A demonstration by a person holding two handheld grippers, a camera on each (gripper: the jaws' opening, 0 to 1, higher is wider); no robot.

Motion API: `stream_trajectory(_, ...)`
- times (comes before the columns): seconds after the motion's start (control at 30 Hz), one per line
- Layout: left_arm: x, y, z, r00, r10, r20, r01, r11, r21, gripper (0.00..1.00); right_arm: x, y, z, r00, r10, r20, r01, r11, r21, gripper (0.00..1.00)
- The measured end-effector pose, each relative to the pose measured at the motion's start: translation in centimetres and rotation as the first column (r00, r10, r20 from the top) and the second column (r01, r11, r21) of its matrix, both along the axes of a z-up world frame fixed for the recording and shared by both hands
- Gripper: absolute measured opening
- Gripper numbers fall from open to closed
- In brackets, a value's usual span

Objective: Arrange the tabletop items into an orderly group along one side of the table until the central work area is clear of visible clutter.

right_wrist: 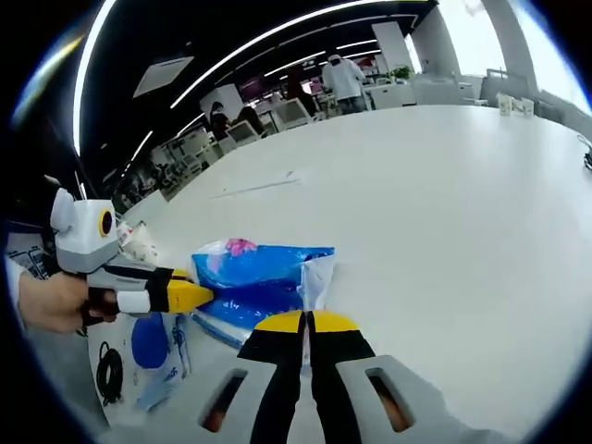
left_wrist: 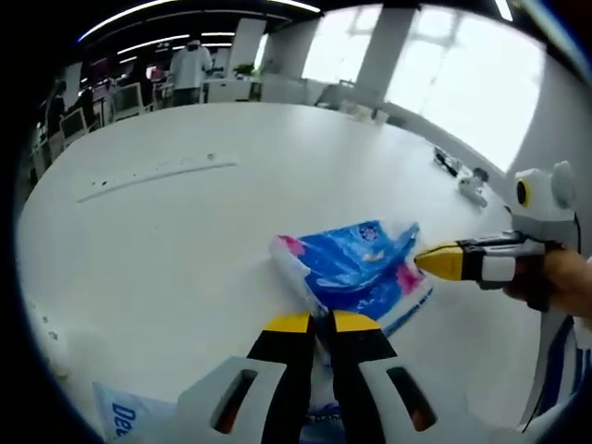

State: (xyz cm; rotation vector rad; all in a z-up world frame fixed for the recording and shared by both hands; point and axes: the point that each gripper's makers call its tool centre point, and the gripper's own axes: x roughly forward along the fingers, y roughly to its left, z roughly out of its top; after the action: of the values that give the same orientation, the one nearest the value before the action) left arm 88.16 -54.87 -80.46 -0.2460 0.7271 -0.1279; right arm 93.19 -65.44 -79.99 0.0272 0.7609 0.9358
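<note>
White and smooth, the broad rounded surface [left_wrist: 185, 231] stretches back toward an open-plan office with desks, chairs, bright windows and long ceiling light strips, where a person in a pale top stands far off. Near its front edge lies a crinkled blue plastic packet with white and pink print [left_wrist: 356, 268], soft and glossy, its film bunched into folds at both ends. In the left gripper view, the left hand-held gripper [left_wrist: 315, 324], with black jaws tipped in yellow, has its tips drawn together on the packet's near white end. The right hand-held gripper [left_wrist: 435, 262] comes in from the right, held by a hand, its yellow tip touching the packet's far corner. In the right gripper view the same right hand-held gripper [right_wrist: 307, 324] has its jaws pressed together on a crumpled pale flap of the packet [right_wrist: 259, 277], while the left one [right_wrist: 190, 296] pinches the opposite side. Beside it lie a flat white bag with blue print [right_wrist: 153, 356] and a coiled black cable [right_wrist: 109, 372]. A thin pale strip [left_wrist: 157, 176] lies well apart, farther up the surface.
</note>
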Motion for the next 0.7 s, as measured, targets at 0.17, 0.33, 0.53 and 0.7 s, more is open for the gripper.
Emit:
stream_trajectory(0.17, -0.11, -0.19, -0.49, 1.0, 0.012, -0.011, -0.012, 1.0, 0.001, 0.02, 0.65, -0.05, 0.42, 1.0, 0.006, 0.005, -0.006, 1.0, 0.008, 0.0)
stream_trajectory(0.33, 0.01, -0.04, -0.9, 1.0, 0.028, -0.01, -0.028, 1.0, -0.005, 0.02, 0.5, -0.08, 0.47, 1.0, 0.002, 0.006, -0.002, 1.0, 0.009, 0.0)
stream_trajectory(0.53, -0.07, -0.16, -0.94, 0.999, 0.043, -0.011, -0.043, 0.999, -0.01, 0.02, 0.16, 0.04, 0.16, 1.0, -0.007, 0.001, 0.007, 1.0, 0.009, 0.0)
stream_trajectory(0.7, -0.17, -0.21, -0.88, 0.999, 0.041, -0.007, -0.041, 0.999, -0.004, 0.02, -0.09, 0.13, -0.08, 1.0, 0.002, 0.006, -0.002, 1.0, 0.0, 0.0)
